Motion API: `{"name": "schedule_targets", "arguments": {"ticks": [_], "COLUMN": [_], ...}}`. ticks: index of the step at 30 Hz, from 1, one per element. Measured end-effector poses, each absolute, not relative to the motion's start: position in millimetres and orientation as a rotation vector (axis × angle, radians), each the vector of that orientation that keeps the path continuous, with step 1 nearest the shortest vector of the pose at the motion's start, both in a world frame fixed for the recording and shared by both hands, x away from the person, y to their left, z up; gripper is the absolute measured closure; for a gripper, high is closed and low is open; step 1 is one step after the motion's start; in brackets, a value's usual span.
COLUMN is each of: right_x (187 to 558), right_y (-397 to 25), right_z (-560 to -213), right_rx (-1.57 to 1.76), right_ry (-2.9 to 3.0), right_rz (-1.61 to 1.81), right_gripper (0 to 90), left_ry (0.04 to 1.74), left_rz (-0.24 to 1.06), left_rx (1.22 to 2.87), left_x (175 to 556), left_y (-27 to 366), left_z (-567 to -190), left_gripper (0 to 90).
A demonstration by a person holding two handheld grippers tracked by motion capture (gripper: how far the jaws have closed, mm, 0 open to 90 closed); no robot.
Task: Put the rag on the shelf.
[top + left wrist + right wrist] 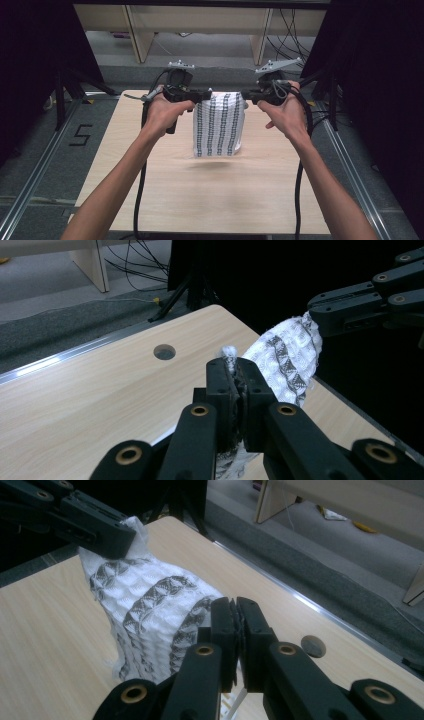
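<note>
The left gripper (206, 94) and right gripper (246, 94) each have their jaws clamped on a top corner of the patterned cloth (219, 125), which hangs below them clear of the table (150, 190), so lifting looks done and laying or folding remains.

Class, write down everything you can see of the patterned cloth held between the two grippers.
The cloth is white with dark patterned stripes running down its length, and its surface looks puckered or waffled. It hangs as an upright sheet above the wooden table, casting a faint shadow below. The left gripper pinches one top corner and the right gripper the other, both shut on the fabric. Whether its lower edge touches the table cannot be told.
</note>
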State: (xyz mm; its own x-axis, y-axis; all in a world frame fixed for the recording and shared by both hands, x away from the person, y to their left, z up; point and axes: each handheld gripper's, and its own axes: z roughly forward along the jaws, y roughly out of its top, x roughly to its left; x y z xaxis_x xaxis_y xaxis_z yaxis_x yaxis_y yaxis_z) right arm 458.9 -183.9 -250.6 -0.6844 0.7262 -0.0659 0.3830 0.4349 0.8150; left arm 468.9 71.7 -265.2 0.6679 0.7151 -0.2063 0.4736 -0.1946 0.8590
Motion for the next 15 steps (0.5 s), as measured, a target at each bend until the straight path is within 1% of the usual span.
{"name": "schedule_targets", "arguments": {"ticks": [15], "right_x": [499.7], "right_y": [-175.8], "right_z": [-235.8], "right_rx": [1.000], "right_ry": [2.219], "right_rz": [1.133], "right_gripper": [87.7], "left_ry": [1.015], "left_rz": [0.316], "left_rx": [1.777], "left_x": [503.3], "left_y": [66.4], "left_z": [-255.7], "left_gripper": [85.2]}}
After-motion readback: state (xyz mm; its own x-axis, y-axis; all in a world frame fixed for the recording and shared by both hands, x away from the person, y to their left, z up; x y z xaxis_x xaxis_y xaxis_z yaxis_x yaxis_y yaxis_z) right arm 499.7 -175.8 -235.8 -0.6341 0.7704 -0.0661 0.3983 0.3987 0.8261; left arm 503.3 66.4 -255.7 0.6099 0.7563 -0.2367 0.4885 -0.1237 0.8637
